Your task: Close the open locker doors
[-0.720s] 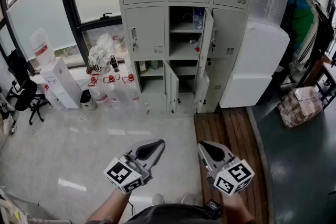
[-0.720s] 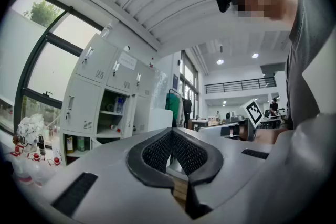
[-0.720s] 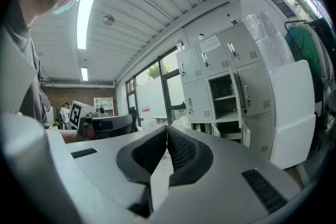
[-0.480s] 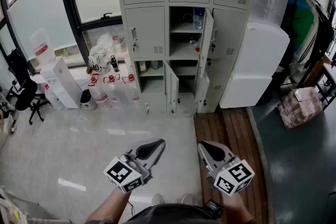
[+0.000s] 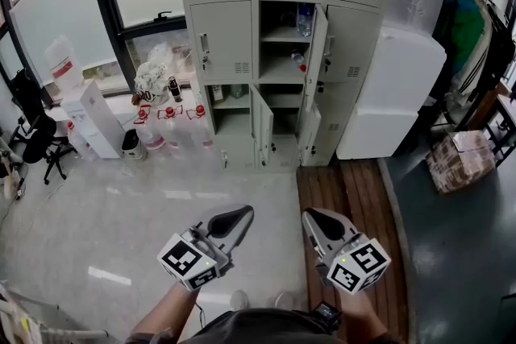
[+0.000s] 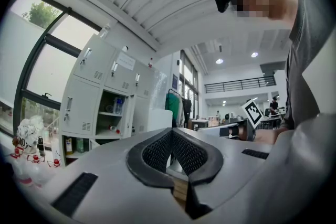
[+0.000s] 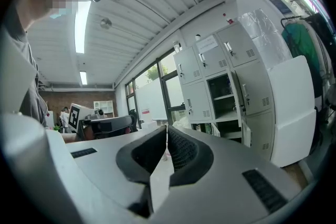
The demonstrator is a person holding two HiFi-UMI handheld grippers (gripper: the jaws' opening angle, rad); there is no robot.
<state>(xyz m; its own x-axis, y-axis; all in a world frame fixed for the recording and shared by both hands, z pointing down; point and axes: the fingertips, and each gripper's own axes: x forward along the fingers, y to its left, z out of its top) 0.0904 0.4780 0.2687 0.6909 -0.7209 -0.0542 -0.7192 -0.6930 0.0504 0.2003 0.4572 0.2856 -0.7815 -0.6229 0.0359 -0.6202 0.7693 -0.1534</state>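
The grey locker bank [image 5: 282, 28] stands ahead, across the floor. In its middle column a tall door [image 5: 318, 44] hangs open to the right and shows shelves with bottles. Below it, two lower doors [image 5: 264, 125] [image 5: 310, 137] also stand ajar. My left gripper [image 5: 242, 211] and right gripper [image 5: 309, 215] are held low and near me, far short of the lockers, both shut with nothing between the jaws. The left gripper view has the shut jaw tips [image 6: 171, 131] with the lockers [image 6: 105, 102] beyond them. In the right gripper view the lockers [image 7: 226, 81] lie to the right of the shut tips [image 7: 167, 127].
Red-capped water bottles [image 5: 165, 129] and a white dispenser [image 5: 90, 118] stand on the floor left of the lockers, with an office chair [image 5: 32, 142] further left. White cabinets [image 5: 395, 93] adjoin the lockers' right side. A wrapped package [image 5: 459, 161] lies beyond a wooden floor strip [image 5: 347, 197].
The lockers sit slightly higher in the head view and both grippers have shifted a little lower. No door has moved.
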